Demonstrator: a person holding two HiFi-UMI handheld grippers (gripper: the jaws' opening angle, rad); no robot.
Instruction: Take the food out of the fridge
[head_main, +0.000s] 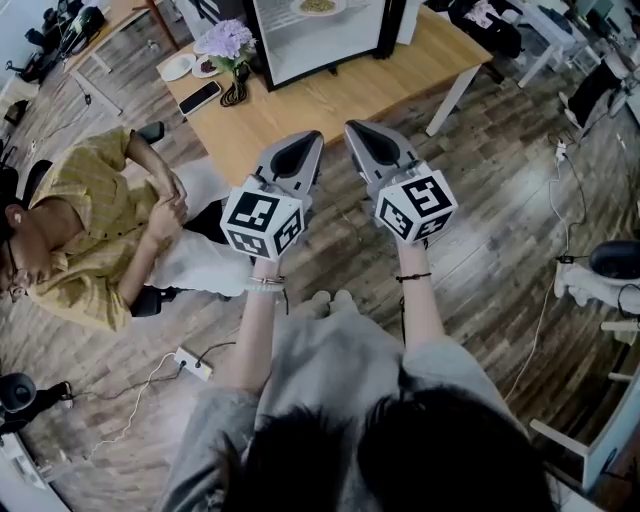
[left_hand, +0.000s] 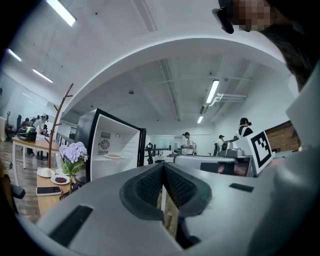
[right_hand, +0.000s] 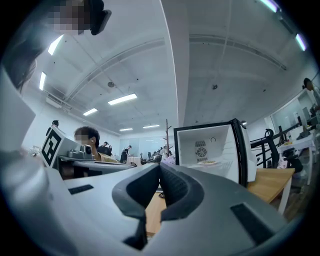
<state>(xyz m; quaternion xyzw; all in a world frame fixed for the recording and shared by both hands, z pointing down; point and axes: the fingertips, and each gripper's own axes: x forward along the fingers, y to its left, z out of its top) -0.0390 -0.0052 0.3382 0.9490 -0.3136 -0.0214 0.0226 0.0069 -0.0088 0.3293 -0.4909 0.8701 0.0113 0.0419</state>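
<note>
A small fridge (head_main: 320, 35) stands open on the wooden table (head_main: 330, 95) ahead of me. Its white inside holds a plate of food (head_main: 317, 5) on a shelf. The fridge (left_hand: 112, 150) and its plate of food (left_hand: 114, 156) also show in the left gripper view, left of the jaws. In the right gripper view the fridge (right_hand: 212, 147) and the plate (right_hand: 206, 162) lie right of the jaws. My left gripper (head_main: 305, 137) and right gripper (head_main: 357, 127) are held side by side, level, short of the table. Both are shut with nothing between the jaws.
A person in a yellow shirt (head_main: 90, 220) sits at the left, close to the table. Purple flowers (head_main: 228, 42), a phone (head_main: 199, 97) and small plates (head_main: 178, 67) sit on the table's left end. A power strip (head_main: 193, 363) and cables lie on the floor.
</note>
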